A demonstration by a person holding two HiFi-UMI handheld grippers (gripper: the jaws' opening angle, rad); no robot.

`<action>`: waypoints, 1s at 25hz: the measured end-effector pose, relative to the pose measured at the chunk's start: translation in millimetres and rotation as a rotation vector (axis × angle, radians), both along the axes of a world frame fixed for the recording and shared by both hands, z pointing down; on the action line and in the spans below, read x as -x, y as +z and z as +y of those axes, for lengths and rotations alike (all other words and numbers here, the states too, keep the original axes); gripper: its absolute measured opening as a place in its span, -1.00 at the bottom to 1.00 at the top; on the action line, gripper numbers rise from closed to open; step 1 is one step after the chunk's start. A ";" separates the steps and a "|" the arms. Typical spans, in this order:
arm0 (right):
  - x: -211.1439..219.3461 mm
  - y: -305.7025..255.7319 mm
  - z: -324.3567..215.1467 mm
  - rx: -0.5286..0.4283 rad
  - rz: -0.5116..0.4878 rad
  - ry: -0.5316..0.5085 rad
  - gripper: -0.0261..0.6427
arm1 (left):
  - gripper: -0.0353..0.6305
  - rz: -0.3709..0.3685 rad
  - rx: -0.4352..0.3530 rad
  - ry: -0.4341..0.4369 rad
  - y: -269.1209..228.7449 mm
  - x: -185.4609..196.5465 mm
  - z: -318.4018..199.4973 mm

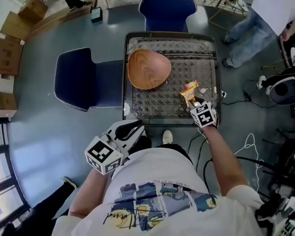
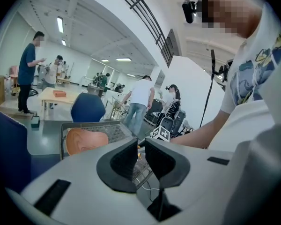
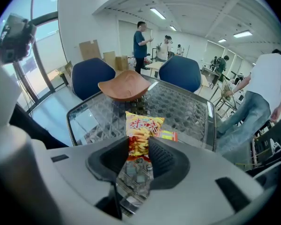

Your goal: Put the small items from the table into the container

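Snack packet (image 3: 141,134) pinched between right fingers (image 3: 163,159).

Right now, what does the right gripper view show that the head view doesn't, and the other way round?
Only the right gripper view: the right gripper seen close up, its jaws pinching the snack packet from both sides, and the ceiling lights.
Only the head view: the left gripper, held short of the table's near edge by the person's shirt, and cables on the floor.
Both: the wooden bowl, the glass table, the snack packet and two blue chairs.
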State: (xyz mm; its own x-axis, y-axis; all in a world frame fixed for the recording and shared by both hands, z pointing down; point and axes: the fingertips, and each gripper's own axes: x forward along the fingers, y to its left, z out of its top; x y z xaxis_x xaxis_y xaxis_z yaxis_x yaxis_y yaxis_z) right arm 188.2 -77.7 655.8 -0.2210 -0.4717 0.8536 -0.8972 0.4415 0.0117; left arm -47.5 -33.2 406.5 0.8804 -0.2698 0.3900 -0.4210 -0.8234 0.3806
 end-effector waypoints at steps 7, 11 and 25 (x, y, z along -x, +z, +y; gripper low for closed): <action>77.0 -43.6 -67.9 -0.087 -0.047 -0.060 -0.52 | -0.79 0.035 -0.003 -0.014 3.9 40.5 -25.7; 120.6 -42.0 -110.7 -0.089 -0.062 -0.080 -0.52 | -0.79 0.033 0.004 -0.046 5.3 75.8 -38.4; 198.6 29.2 -205.7 0.036 -0.016 -0.064 -0.52 | -0.79 0.003 0.060 -0.190 22.5 192.0 -71.0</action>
State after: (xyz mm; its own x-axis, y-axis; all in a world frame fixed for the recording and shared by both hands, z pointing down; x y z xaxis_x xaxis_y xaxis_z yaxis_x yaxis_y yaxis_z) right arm -10.4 -283.5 685.1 -0.2634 -0.4251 0.8660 -0.8670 0.4980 -0.0193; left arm -239.5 -104.2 429.0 0.8170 -0.4077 0.4079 -0.5655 -0.7047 0.4284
